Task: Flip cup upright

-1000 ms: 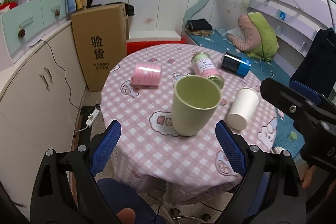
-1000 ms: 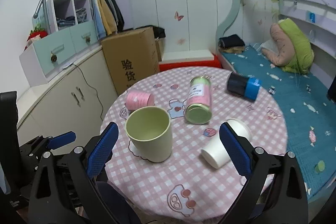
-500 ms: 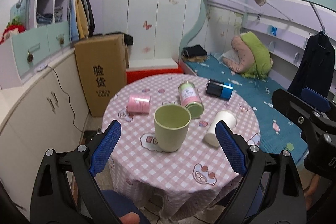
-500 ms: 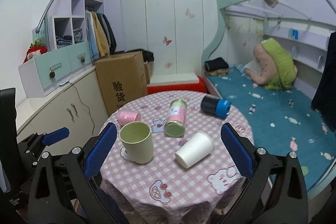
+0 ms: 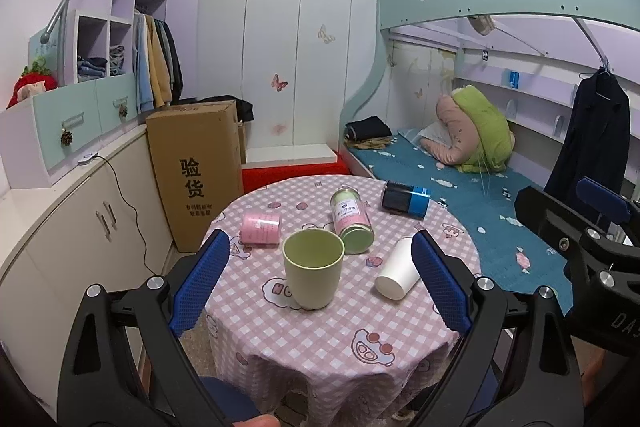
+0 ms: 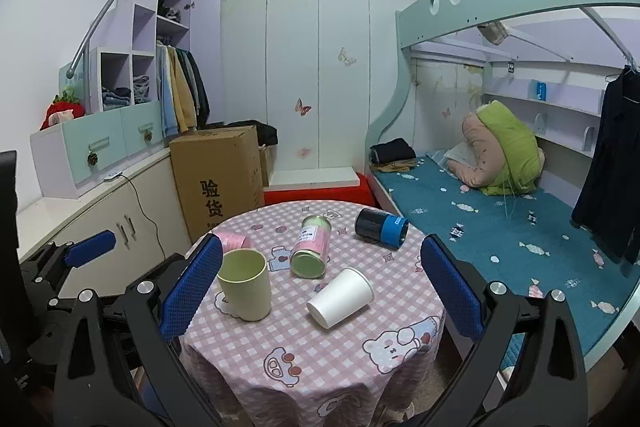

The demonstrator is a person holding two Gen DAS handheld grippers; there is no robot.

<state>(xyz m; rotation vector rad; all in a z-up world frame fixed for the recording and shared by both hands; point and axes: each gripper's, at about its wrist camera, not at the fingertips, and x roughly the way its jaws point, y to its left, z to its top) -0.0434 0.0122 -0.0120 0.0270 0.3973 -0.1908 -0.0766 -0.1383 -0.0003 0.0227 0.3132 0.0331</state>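
A pale green cup (image 5: 313, 273) stands upright, mouth up, on the round pink checked table (image 5: 320, 331); it also shows in the right wrist view (image 6: 245, 285). A white paper cup (image 5: 397, 270) lies on its side to its right, also in the right wrist view (image 6: 341, 297). My left gripper (image 5: 320, 279) is open and empty, held back from the table with the green cup between its fingers in view. My right gripper (image 6: 320, 283) is open and empty, also back from the table.
A pink-and-green tin (image 5: 351, 219), a black-and-blue can (image 5: 405, 199) and a pink roll (image 5: 260, 228) lie on the table. A cardboard box (image 5: 196, 171) and cabinets (image 5: 80, 223) stand left; a bunk bed (image 5: 460, 163) stands right.
Both grippers have pulled back and up from the table, so the table and cups look smaller. The green cup stays upright where it stood.
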